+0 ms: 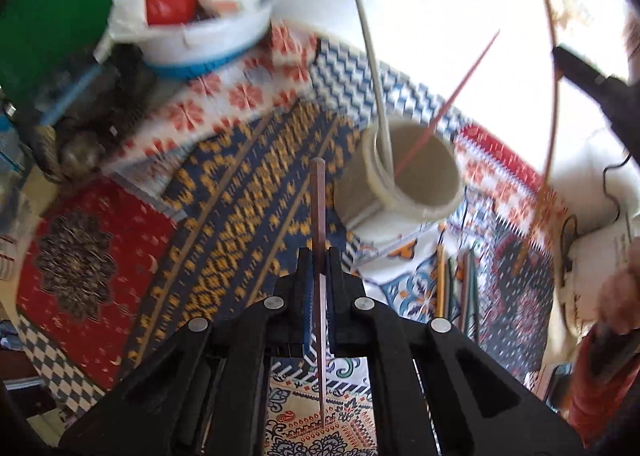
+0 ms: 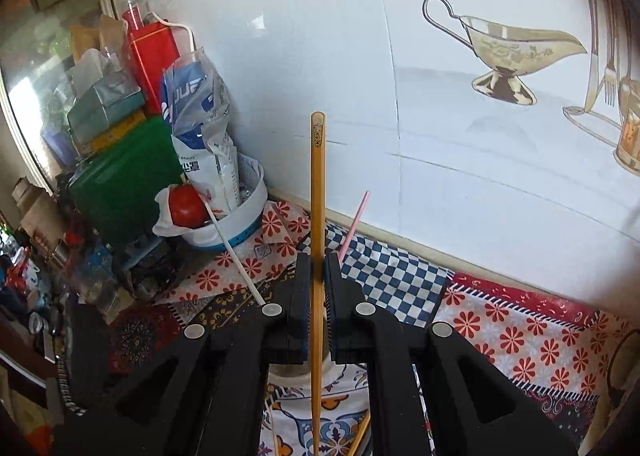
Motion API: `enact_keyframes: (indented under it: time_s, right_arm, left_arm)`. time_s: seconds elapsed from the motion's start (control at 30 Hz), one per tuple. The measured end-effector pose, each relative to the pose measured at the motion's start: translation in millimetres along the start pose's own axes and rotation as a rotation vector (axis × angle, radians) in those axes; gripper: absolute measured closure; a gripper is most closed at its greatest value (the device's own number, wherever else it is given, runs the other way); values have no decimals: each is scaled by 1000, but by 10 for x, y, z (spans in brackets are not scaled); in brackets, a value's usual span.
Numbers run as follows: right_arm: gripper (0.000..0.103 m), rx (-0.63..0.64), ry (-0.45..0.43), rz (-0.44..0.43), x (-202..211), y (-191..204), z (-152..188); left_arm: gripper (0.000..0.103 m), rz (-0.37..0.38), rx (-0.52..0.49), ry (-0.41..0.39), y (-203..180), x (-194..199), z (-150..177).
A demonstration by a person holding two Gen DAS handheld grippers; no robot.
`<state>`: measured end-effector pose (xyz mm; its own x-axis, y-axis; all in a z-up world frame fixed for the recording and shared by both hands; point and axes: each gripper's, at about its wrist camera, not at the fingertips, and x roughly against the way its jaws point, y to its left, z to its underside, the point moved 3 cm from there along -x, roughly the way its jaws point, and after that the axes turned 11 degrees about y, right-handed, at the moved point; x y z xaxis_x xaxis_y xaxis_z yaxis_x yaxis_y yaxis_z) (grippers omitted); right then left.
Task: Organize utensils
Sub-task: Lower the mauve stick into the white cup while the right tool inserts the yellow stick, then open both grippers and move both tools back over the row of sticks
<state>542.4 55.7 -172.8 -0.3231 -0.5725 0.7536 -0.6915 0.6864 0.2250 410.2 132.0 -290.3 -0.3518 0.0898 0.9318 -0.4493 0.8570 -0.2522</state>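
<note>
The left gripper (image 1: 319, 256) has its fingers clamped on a brown chopstick (image 1: 319, 207), held just beside the beige cup (image 1: 412, 183) on the patterned desk (image 1: 240, 191). The right gripper (image 2: 318, 268) pinches a bamboo chopstick (image 2: 317, 183) upright above that cup, which holds a white chopstick (image 1: 370, 67) and a pink one (image 1: 448, 103).

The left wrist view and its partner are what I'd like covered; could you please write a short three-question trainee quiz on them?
1. True or false: the left tool is clamped on a brown chopstick.
2. How many chopsticks stand in the beige cup? A one, B two, C four.
3. Fill in: the right tool grips a ___ chopstick.

Key: 1 true; 2 B, the white chopstick and the pink chopstick; 3 yellow.
</note>
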Motion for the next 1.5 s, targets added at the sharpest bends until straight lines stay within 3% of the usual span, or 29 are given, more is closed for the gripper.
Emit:
enact_keyframes:
  time_s: [0.23, 0.43, 0.6, 0.9, 1.23, 1.5]
  right_arm:
    - [97, 29, -60, 4, -52, 113, -186]
    - [97, 51, -129, 10, -70, 206, -331]
    - [97, 48, -175, 25, -148, 226, -406]
    - [97, 37, -124, 37, -528, 133, -286]
    - [97, 69, 31, 38, -720, 71, 49]
    - [97, 102, 166, 9, -563, 98, 208]
  left_arm:
    - [99, 11, -14, -205, -100, 745, -308]
    - [99, 33, -77, -301, -336, 1187, -558]
    - [99, 43, -104, -345, -464, 1319, -755]
    - [99, 49, -110, -330, -542, 1152, -926]
    - [99, 68, -93, -172, -467, 541, -849]
    - [99, 47, -126, -102, -518, 382, -673]
